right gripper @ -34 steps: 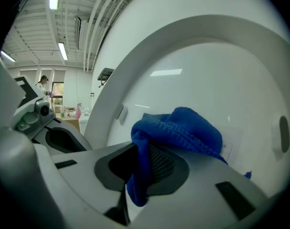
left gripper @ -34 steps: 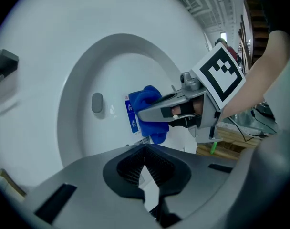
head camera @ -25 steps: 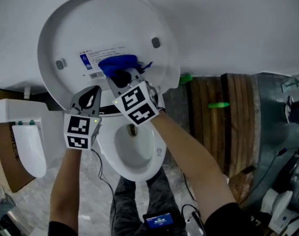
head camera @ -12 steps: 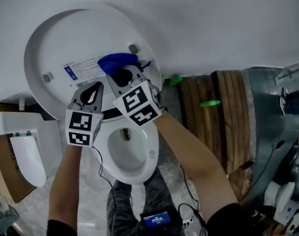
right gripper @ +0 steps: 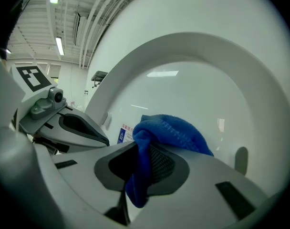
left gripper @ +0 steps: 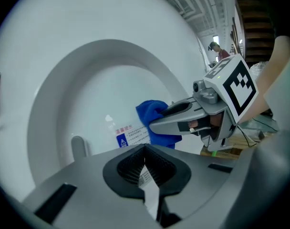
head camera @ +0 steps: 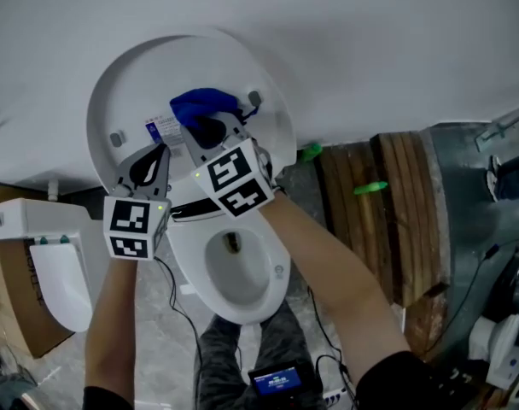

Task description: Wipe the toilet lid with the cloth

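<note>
blue cloth [head camera: 198, 105] is soft and floppy, right claw [head camera: 207, 133] pinches its bunched middle; left claw [head camera: 160, 155] closed up; toilet lid [head camera: 127, 101] looks slick

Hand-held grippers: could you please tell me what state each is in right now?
Left hand-held gripper: closed, nothing identifiable held.
Right hand-held gripper: closed on the blue cloth.

The white toilet lid [head camera: 131, 92] stands raised, its inner face bearing a printed label [head camera: 163, 129]. The blue cloth [head camera: 200, 105], bunched, lies against that face beside the label, pinched in the right tongs [head camera: 210, 129].
</note>
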`<state>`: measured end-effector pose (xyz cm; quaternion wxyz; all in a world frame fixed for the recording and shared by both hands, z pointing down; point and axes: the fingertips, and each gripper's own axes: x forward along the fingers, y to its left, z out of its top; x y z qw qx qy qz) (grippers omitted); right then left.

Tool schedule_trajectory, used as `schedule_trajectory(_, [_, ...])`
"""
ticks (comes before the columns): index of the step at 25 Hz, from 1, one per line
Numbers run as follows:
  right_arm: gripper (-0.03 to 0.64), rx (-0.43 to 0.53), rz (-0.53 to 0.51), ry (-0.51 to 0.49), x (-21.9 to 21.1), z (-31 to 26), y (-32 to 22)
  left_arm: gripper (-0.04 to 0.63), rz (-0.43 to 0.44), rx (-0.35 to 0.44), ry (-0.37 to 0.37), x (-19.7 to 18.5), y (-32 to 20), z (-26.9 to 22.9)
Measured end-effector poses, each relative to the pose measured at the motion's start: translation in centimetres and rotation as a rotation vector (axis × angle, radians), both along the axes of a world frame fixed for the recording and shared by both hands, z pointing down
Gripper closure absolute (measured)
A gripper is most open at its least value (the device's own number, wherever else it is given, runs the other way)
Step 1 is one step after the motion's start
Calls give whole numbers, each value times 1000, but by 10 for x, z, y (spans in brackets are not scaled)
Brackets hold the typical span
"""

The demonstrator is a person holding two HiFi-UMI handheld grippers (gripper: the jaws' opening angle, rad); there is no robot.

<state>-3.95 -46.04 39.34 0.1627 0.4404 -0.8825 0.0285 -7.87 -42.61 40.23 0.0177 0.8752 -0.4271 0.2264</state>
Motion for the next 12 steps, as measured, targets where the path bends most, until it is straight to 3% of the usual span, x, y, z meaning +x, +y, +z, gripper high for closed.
schedule_trajectory(6, [560,-40,-22,13,-50,24,8,584,-6,-8,41,-43,18,2])
schedule_trajectory(12, [560,-96,-15,41,-66,51,21,584,34,-1,62,-64,35,3])
